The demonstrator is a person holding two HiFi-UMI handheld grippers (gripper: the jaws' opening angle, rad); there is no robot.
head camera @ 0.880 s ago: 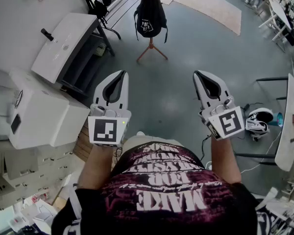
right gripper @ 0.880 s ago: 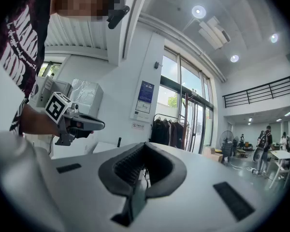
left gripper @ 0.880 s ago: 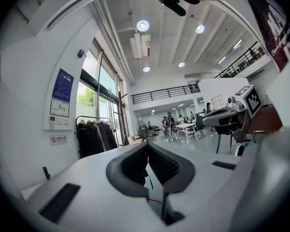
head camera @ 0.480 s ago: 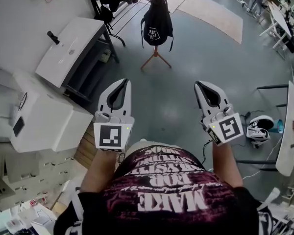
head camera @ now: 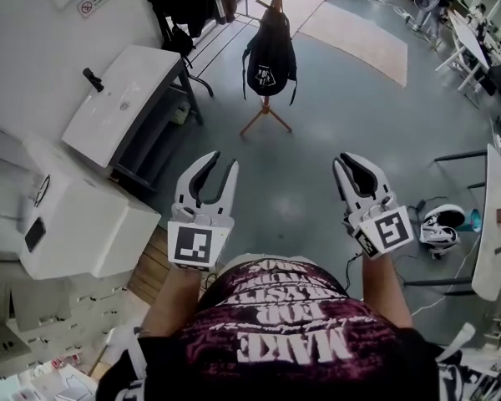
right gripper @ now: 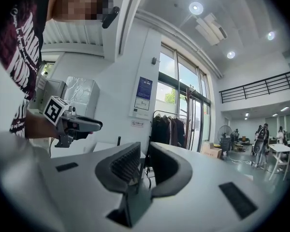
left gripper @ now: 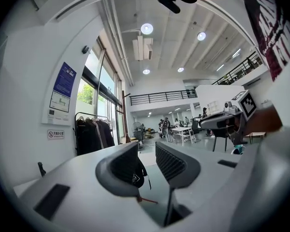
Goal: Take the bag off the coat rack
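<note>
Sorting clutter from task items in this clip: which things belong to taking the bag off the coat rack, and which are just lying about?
Job: bag, coat rack, left hand-held gripper, right hand-held gripper.
Lying about: white table, white cabinet, rug, hanging clothes.

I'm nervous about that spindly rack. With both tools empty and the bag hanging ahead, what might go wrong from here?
The coat rack stands on thin splayed legs, so tugging the bag sideways instead of lifting might topple it. The bag's loose straps could also snag on the rack as it comes off.
</note>
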